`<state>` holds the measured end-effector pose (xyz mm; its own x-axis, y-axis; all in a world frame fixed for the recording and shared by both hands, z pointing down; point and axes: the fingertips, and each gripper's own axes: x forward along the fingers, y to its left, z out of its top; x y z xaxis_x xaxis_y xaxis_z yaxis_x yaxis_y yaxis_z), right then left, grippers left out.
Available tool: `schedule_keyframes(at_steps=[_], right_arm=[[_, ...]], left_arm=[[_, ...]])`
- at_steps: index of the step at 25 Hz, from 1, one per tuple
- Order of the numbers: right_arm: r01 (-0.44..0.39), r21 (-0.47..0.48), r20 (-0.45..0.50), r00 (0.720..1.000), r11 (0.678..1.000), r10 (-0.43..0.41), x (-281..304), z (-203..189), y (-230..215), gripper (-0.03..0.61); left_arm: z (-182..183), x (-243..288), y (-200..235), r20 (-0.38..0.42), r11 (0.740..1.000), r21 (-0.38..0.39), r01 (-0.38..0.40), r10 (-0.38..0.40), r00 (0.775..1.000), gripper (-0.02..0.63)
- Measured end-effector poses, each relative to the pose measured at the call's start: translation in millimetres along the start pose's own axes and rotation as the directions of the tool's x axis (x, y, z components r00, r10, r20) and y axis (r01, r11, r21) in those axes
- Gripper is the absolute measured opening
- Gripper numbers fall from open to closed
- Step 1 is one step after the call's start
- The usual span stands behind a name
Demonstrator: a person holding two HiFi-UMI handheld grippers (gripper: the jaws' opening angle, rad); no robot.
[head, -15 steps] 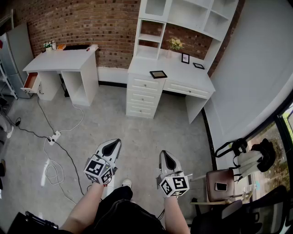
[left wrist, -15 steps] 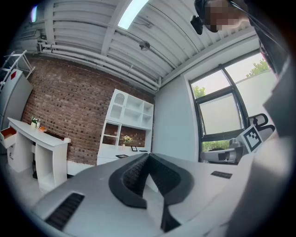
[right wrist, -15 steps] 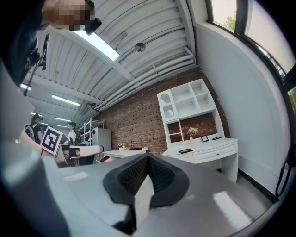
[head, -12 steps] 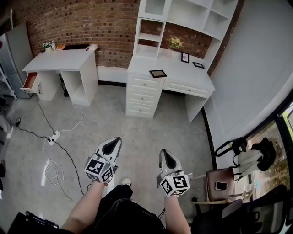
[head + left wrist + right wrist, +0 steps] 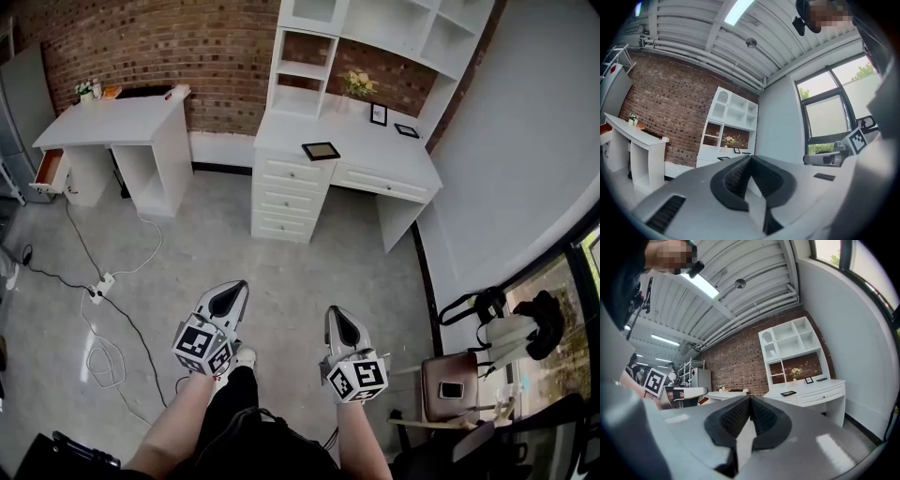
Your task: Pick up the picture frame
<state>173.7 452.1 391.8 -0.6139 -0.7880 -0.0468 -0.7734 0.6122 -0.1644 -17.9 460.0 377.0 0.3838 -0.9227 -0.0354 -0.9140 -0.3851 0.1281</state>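
A black picture frame (image 5: 321,150) lies flat on the white drawer desk (image 5: 356,155) by the brick wall. Behind it a small frame (image 5: 379,114) stands upright, and another (image 5: 407,130) lies flat near the wall. My left gripper (image 5: 236,287) and right gripper (image 5: 336,313) are held level over the floor, far short of the desk. Both are shut with nothing in them. In the right gripper view the flat frame (image 5: 788,393) shows just past the closed right gripper (image 5: 750,398). The left gripper view shows the left gripper (image 5: 750,157) closed, with the flat frame (image 5: 723,158) far off.
A second white desk (image 5: 112,117) with an open drawer (image 5: 47,169) stands at the left. Cables and a power strip (image 5: 101,286) lie on the floor. A chair with a phone (image 5: 452,384) and bags (image 5: 511,323) stand at the right. Flowers (image 5: 356,86) sit on the drawer desk.
The room has shifted slightly left and down in the head view, and a foot now shows below the left gripper. Both grippers keep their places and stay shut.
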Motion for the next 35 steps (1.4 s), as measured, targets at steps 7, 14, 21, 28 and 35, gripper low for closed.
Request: schedule_keyframes(at_steps=[7,14,21,28,35], right_arm=[[0.0,0.002,-0.015,1.0,1.0,0.0,79,-6,-21,0.003],[0.036,0.015,-0.023,0.999,0.999,-0.036,145,-7,-44,0.003],[0.072,0.027,-0.033,0.997,0.997,-0.071,196,-14,-58,0.003],[0.11,0.044,-0.029,0.994,0.993,-0.109,232,-20,-71,0.003],[0.136,0.055,-0.027,0.991,0.989,-0.135,247,-23,-79,0.003]], left_arm=[[0,61,58,-0.006,1.0,-0.013,0.004,-0.004,1.0,0.006],[1,114,102,-0.025,0.999,-0.021,0.039,-0.04,0.999,0.006],[4,154,145,-0.028,0.998,-0.028,0.057,-0.058,0.998,0.006],[4,179,175,-0.03,0.997,-0.028,0.074,-0.074,0.997,0.006],[4,192,192,-0.023,0.996,-0.038,0.08,-0.081,0.996,0.006]])
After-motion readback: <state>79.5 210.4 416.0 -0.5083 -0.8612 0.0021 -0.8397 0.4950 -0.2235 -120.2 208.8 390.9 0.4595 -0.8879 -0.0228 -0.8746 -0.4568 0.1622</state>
